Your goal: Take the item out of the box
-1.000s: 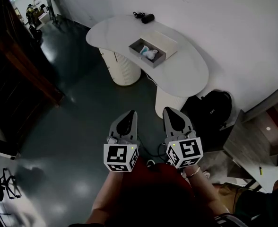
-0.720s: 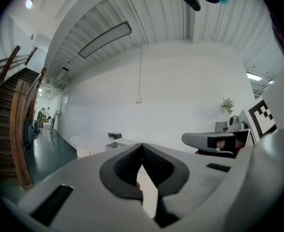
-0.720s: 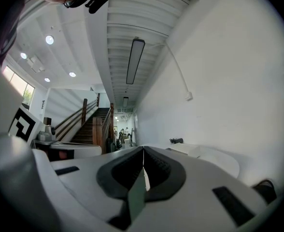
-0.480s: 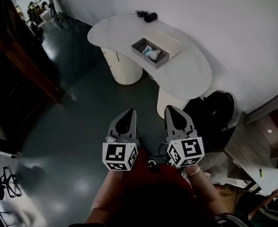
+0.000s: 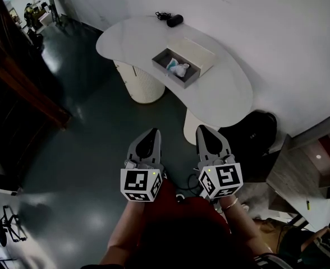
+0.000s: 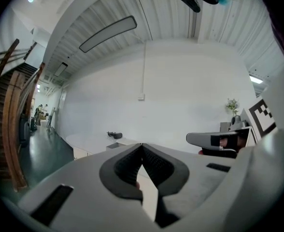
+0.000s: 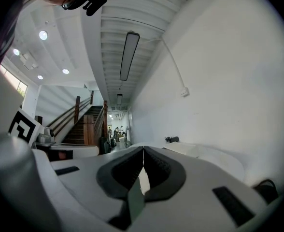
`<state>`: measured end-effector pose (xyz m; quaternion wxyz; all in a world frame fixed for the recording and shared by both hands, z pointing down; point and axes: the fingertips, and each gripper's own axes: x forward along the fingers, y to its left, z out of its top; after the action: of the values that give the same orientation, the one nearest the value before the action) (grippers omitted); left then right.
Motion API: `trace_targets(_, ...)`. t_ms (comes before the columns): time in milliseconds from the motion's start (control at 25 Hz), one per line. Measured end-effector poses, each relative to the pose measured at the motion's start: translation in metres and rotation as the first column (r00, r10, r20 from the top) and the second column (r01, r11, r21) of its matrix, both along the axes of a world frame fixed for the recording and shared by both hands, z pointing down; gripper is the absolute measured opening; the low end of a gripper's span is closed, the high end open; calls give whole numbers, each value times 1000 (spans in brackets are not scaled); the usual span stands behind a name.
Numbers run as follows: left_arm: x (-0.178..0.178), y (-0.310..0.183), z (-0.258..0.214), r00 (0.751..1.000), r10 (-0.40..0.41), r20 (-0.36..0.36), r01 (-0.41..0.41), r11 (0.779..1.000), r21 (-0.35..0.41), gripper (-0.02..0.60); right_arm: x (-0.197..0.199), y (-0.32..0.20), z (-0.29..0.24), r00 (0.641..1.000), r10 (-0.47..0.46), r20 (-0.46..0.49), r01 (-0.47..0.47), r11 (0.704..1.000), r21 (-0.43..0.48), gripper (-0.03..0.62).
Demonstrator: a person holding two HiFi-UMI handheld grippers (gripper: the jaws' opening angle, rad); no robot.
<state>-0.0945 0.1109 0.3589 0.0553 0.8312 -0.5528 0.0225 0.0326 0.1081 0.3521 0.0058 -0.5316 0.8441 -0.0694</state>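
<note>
An open grey box (image 5: pixel 166 66) lies on a white curved table (image 5: pixel 227 91) far ahead of me, its pale lid (image 5: pixel 194 52) lying beside it. Inside the box sits a white and teal item (image 5: pixel 178 68). My left gripper (image 5: pixel 149 139) and right gripper (image 5: pixel 206 137) are held side by side close to my body, well short of the table, over the dark floor. Both point towards the table with their jaws closed tip to tip and nothing between them. In the left gripper view the table (image 6: pixel 91 140) and box (image 6: pixel 115 146) show small in the distance.
A black device with a cable (image 5: pixel 171 19) lies at the table's far end. The table stands on two ribbed white pedestals (image 5: pixel 142 83). A black bag (image 5: pixel 252 129) sits on the floor by the wall at right. A dark wooden staircase (image 5: pixel 13 83) runs along the left.
The table and box have grown slightly larger and shifted left in the head view as I move towards them. Both grippers keep the same closed pose in front of me.
</note>
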Motion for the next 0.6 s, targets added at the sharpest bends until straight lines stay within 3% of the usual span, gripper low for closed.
trace_targets(320,-16,-48,4,1000,3,16,-3,1000,-4,23,-17,-41,3,1000,22,1,-22,1000,-11,15)
trace_targets(600,-25,-83,11,999,54,5,-54,998,-29,23,-29,-72,9,998,58,-14,-58,998,-31,15)
